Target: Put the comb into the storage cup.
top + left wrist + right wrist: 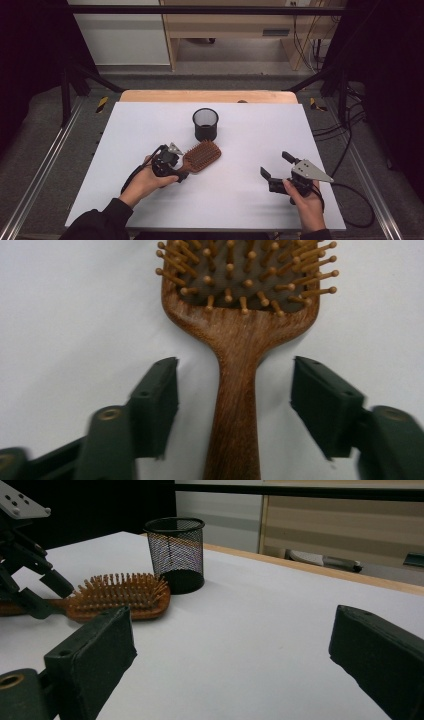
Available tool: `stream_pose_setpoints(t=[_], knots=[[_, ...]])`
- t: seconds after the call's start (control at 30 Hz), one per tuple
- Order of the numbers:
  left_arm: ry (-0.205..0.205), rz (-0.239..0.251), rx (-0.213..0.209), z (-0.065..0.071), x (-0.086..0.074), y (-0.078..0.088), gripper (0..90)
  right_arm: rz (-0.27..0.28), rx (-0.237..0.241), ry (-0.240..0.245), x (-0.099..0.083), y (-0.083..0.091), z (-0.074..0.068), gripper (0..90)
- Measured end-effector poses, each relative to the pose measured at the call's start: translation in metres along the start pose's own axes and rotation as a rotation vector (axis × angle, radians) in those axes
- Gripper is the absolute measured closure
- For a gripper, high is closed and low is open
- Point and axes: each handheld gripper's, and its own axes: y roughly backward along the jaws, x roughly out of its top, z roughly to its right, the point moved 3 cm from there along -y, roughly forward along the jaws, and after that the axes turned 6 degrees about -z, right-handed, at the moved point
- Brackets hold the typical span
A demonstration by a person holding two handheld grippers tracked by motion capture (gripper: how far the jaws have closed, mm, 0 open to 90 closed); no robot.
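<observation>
Your left gripper (235, 405) has its jaws spread around the hairbrush (200, 157) handle, not touching yet, so you can pinch it. The brush lies bristles up, near the mesh cup (205, 124). Your right gripper (276, 166) waits wide open.

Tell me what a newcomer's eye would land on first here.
First the wooden hairbrush lying bristles up near the middle of the white table, its handle between the jaws of the left claw, which do not touch it. Just beyond the brush stands a black mesh cup, upright. The right claw sits apart at the right, jaws wide, holding nothing.
</observation>
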Motion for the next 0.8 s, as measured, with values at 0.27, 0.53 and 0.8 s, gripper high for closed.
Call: stream_pose_setpoints(t=[0.27, 0.53, 0.8], knots=[[-0.026, -0.016, -0.015, 0.0011, 0.0029, -0.0015, 55.1, -0.001, 0.002, -0.002, -0.0002, 0.0001, 0.0004, 4.5], [-0.04, -0.037, -0.005, 0.0005, 0.005, -0.0024, 61.6, -0.001, 0.003, -0.002, 0.0, 0.0004, 0.0002, 4.5], [-0.049, -0.047, -0.001, -0.0004, 0.0056, -0.0025, 64.5, -0.001, 0.003, -0.002, 0.0, 0.0005, 0.0001, 4.5]])
